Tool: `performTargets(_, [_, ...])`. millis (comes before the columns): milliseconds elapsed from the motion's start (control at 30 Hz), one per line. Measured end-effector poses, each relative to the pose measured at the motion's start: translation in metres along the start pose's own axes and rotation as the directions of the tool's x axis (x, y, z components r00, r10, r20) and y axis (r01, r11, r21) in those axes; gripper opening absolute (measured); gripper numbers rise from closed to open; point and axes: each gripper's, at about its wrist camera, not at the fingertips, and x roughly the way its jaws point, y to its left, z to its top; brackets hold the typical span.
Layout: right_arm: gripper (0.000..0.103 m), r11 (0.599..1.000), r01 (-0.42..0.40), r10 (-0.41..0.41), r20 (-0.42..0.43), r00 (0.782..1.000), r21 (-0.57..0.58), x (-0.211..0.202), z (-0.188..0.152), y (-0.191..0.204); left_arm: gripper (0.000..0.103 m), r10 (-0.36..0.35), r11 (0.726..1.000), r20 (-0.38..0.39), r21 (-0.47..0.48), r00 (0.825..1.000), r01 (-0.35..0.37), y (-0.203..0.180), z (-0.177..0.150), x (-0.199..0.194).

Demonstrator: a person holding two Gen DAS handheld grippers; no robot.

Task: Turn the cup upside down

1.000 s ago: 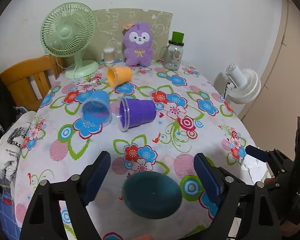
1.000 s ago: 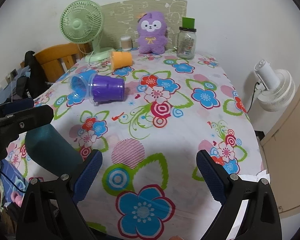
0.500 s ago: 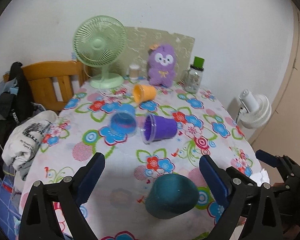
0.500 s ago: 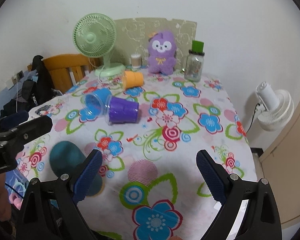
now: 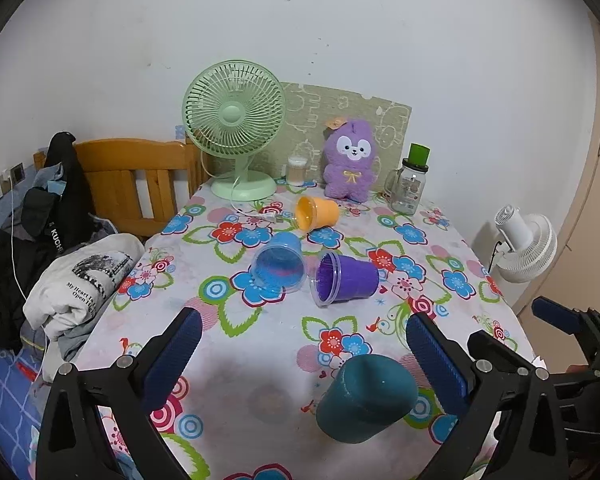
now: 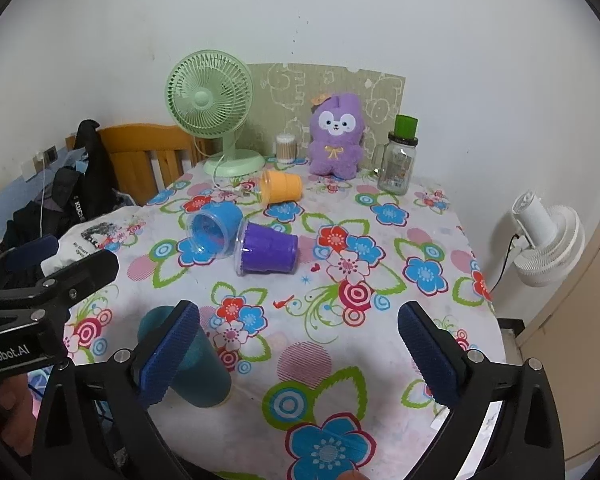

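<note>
A teal cup [image 5: 366, 398] stands upside down near the front edge of the flowered table; it also shows in the right wrist view [image 6: 194, 368], partly behind my right gripper's left finger. A blue cup [image 5: 278, 264], a purple cup [image 5: 346, 278] and an orange cup [image 5: 316, 212] lie on their sides mid-table. They also show in the right wrist view: blue cup [image 6: 214, 226], purple cup [image 6: 268, 250], orange cup [image 6: 282, 187]. My left gripper [image 5: 304, 356] is open and empty, above and behind the teal cup. My right gripper [image 6: 300, 356] is open and empty, to the right of it.
At the back stand a green fan [image 5: 234, 136], a purple plush toy [image 5: 350, 160], a glass jar with green lid [image 5: 412, 184] and a small cotton-swab jar [image 5: 297, 170]. A wooden chair with clothes [image 5: 132, 184] is at the left; a white fan [image 5: 526, 244] at the right.
Both grippers have pulled back and up from the table. The teal cup stays upside down on the cloth, apart from both grippers.
</note>
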Motion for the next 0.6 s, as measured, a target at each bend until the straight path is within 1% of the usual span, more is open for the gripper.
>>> performTargets(600, [0.101, 1.000, -0.003, 0.004, 0.013, 1.000, -0.016, -0.007, 0.001, 0.008, 0.103, 0.002, 1.000, 0.012, -0.015, 1.000, -0.002, 0.005, 0.000, -0.010])
